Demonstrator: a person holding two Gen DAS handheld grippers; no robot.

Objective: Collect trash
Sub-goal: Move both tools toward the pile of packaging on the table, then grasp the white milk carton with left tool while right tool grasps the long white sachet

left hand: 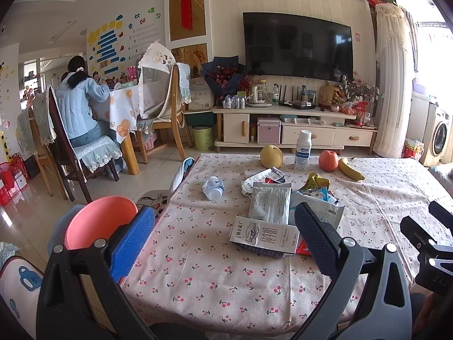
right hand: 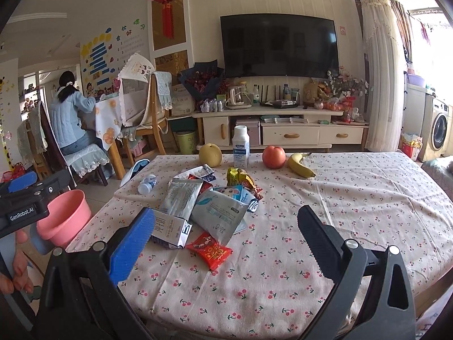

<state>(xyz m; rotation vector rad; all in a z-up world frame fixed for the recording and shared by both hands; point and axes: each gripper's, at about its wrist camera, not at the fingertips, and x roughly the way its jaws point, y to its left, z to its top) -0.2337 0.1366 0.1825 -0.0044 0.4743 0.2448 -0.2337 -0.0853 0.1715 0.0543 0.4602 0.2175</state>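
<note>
A heap of trash lies on the cherry-print tablecloth [left hand: 226, 277]: a flattened milk carton [left hand: 264, 238] [right hand: 170, 231], silver pouches [left hand: 270, 202] [right hand: 181, 197], a pale blue pouch [right hand: 219, 214], a red candy wrapper [right hand: 209, 249], a gold snack bag [right hand: 240, 180] and a crushed small bottle [left hand: 213, 188] [right hand: 147, 185]. A pink bin [left hand: 99, 222] [right hand: 63, 218] stands on the floor left of the table. My left gripper [left hand: 223, 235] is open, just short of the carton. My right gripper [right hand: 226, 238] is open above the red wrapper, nothing held.
At the table's far edge stand a pear [right hand: 210, 155], a white bottle [right hand: 241, 147], an apple [right hand: 273, 157] and a banana [right hand: 301, 165]. A person [left hand: 78, 107] sits at a dining table to the left. A TV cabinet [left hand: 294, 130] lines the far wall.
</note>
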